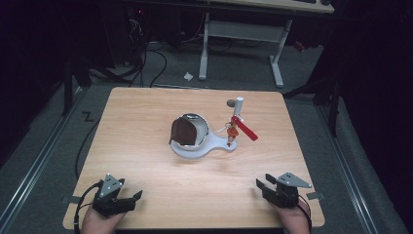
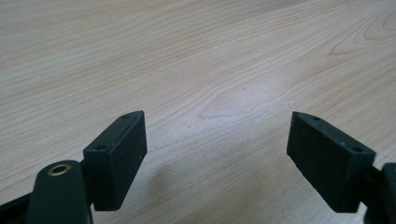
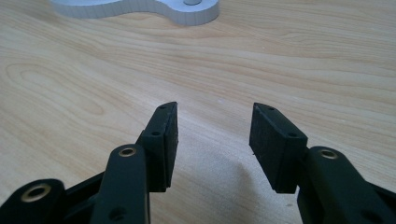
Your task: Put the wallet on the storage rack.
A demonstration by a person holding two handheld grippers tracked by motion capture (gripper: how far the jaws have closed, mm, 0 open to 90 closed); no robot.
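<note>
Black jaws come first, two on each of the two grippers, both held low at the near edge of the one wooden table (image 1: 146, 161). On the left gripper (image 1: 137, 197) they stand wide apart over bare wood, gripping nothing, as its own view (image 2: 215, 140) also shows. On the right gripper (image 1: 260, 185) they are parted more narrowly, with nothing between them; in its own view (image 3: 214, 126) only wood grain lies in the gap. Each gripper carries one grey three-cornered plate and one trailing cable. No brand, label or writing can be read on either tool or on the tabletop.

Farther in, near the table's middle and well apart from both grippers, sits one white base (image 1: 192, 151), its rounded end also showing at the top of the right gripper view (image 3: 140, 10). On it rests one shiny metal bowl (image 1: 197, 127) tipped on its side, with one dark brown cloth (image 1: 184, 131) in its mouth. Just beside the bowl rises one white post (image 1: 238, 105) carrying one red lever (image 1: 245, 128).

Beyond the table stands one white desk frame (image 1: 243, 36).
</note>
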